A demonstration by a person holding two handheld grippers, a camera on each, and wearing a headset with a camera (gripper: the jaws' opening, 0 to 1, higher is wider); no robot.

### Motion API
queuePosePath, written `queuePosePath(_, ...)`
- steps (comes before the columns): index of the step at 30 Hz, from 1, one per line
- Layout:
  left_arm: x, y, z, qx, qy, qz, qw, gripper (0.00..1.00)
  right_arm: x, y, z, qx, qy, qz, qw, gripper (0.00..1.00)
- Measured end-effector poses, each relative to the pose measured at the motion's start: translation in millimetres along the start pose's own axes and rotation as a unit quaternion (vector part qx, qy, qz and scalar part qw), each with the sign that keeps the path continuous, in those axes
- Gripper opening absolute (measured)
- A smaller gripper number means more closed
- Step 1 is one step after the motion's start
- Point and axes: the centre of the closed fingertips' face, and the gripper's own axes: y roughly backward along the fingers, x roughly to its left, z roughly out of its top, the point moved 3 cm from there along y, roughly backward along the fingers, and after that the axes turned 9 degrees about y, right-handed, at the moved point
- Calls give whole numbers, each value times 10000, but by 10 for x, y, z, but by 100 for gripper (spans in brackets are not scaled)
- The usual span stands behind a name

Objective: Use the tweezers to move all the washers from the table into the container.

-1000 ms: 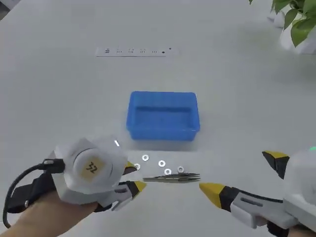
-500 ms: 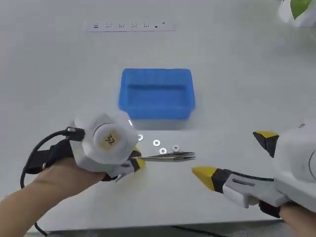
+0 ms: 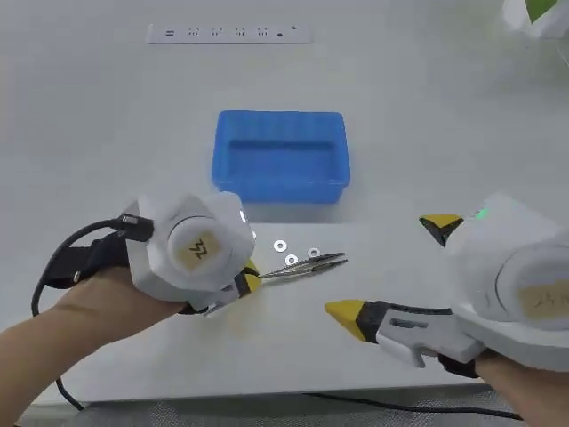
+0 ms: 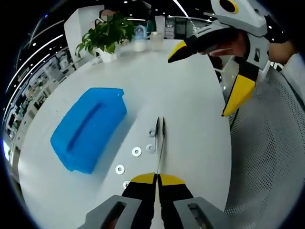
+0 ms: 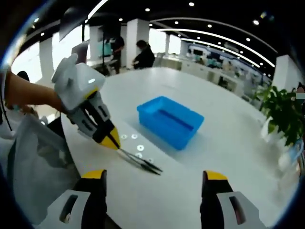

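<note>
Grippers nearest: the right gripper (image 3: 389, 266) hangs above the table (image 3: 427, 133) edge, jaws spread wide, holding nothing. Beyond it, the left gripper (image 3: 247, 283) has its jaws pressed together on the handle end of the tweezers (image 3: 302, 265), thin steel, tips down beside the washers (image 3: 281, 245). These small flat rings lie scattered just short of the blue container (image 3: 280, 189), which looks empty. I'd call this the pickup step; next, the tips must straddle one washer

This looks like a big open office. Rows of round lights (image 5: 190, 4) shine on the ceiling. White pillars (image 5: 136, 36) stand far back, near two people (image 5: 143, 55). A green plant (image 4: 107, 36) sits on the wide white surface (image 3: 427, 133).
</note>
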Motion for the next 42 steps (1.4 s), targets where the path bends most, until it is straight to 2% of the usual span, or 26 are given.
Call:
queuePosePath(4, -56, 160, 148, -169, -54, -8, 9998, 0, 87, -80, 59, 10, 144, 282, 9995, 77)
queuePosePath(7, -68, 265, 237, -274, -34, 21, 9996, 0, 103, -93, 113, -24, 213, 292, 9993, 76)
queuePosePath(9, -75, 351, 305, -357, 76, 15, 9993, 0, 109, -101, 124, -28, 277, 282, 9992, 76)
queuePosePath(12, -122, 467, 441, -655, 478, -151, 9966, 0, 110, -104, 113, -11, 312, 289, 9991, 76)
queuePosePath(16, -137, 596, 591, -950, 655, -112, 9933, 0, 98, -93, 85, -17, 204, 291, 9994, 76)
queuePosePath(19, -123, 666, 638, -1000, 664, -45, 9928, 0, 66, -72, 74, -37, 137, 252, 9996, 76)
queuePosePath(25, 8, 814, 607, -985, 600, 251, 9930, 0, 34, -67, 49, -4, 157, 182, 9997, 76)
queuePosePath(32, 162, 870, 444, -741, 588, 573, 9939, 0, 22, -83, 50, -7, 137, 167, 9998, 76)
queuePosePath(35, 188, 866, 420, -717, 622, 599, 9937, 0, 27, -90, 48, -2, 143, 181, 9997, 76)
queuePosePath(39, 234, 831, 386, -646, 529, 687, 9941, 0, 33, -94, 38, 22, 150, 189, 9997, 76)
queuePosePath(42, 236, 814, 398, -686, 579, 634, 9939, 0, 42, -103, 33, 21, 135, 205, 9997, 76)
